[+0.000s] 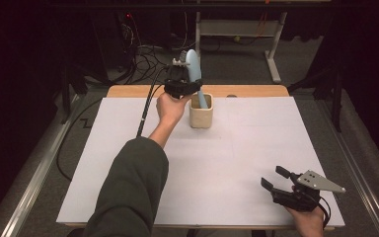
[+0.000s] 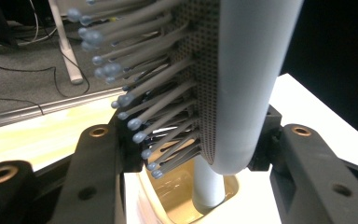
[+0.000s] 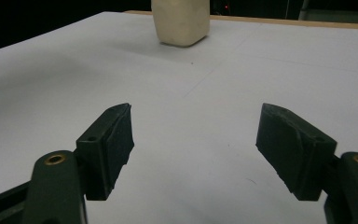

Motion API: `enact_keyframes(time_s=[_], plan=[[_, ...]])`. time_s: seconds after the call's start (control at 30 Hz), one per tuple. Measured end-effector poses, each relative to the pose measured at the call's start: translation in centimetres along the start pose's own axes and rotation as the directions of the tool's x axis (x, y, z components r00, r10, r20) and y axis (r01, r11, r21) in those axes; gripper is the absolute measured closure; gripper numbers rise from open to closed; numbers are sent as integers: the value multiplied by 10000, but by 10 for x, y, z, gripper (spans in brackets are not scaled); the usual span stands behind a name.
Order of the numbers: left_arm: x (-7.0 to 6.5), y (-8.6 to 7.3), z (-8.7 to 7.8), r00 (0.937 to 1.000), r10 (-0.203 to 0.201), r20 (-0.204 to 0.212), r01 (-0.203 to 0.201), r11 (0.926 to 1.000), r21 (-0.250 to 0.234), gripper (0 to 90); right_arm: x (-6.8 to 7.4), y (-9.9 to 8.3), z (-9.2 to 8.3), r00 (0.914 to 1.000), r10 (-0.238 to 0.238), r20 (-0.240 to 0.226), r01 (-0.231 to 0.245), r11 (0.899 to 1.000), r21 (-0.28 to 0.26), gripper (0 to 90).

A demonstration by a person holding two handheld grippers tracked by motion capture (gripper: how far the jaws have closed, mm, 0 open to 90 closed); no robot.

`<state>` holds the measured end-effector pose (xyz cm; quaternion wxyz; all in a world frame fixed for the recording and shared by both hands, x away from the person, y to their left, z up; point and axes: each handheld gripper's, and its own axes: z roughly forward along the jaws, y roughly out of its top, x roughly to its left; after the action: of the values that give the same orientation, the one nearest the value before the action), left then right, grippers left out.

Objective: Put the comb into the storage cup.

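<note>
A pale blue plastic hairbrush with grey ball-tipped bristles [image 1: 193, 66] was held upright over a cream, square-sided cup [image 1: 201, 116] at twelve o'clock on the white table cover [image 1: 237, 163], its handle already lowered into the cup's mouth. The left gripper [image 1: 183, 85] was clamped across the brush head, one jaw among the bristles [image 2: 140, 123] and the other against the smooth back [image 2: 247, 93].

Risk was judged to lie in the tall, top-heavy brush: if it were released while leaning, the light cup could be tipped over, or the bristles could snag on a pad as the jaws parted and drag the brush out again.

The left forearm was extended toward twelve o'clock with the hand below the gripper. The right gripper [image 1: 276, 178] was rested at five o'clock, near the table's edge, its jaws spread wide with nothing between them, pointing toward the cup [image 3: 181, 21].
</note>
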<state>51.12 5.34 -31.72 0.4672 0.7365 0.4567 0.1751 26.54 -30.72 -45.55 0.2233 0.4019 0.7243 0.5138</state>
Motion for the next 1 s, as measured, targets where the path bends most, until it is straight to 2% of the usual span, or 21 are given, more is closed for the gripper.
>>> enact_keyframes(time_s=[0.73,1.0], plan=[[1,-9,7,9999,-69,-89,72,9994,339,521,0,0,0,10000,41,-41,-41,10000,-6,276],[4,-13,10,9997,-237,-62,239,9988,431,519,0,0,0,10000,35,-83,-35,10000,3,274]])
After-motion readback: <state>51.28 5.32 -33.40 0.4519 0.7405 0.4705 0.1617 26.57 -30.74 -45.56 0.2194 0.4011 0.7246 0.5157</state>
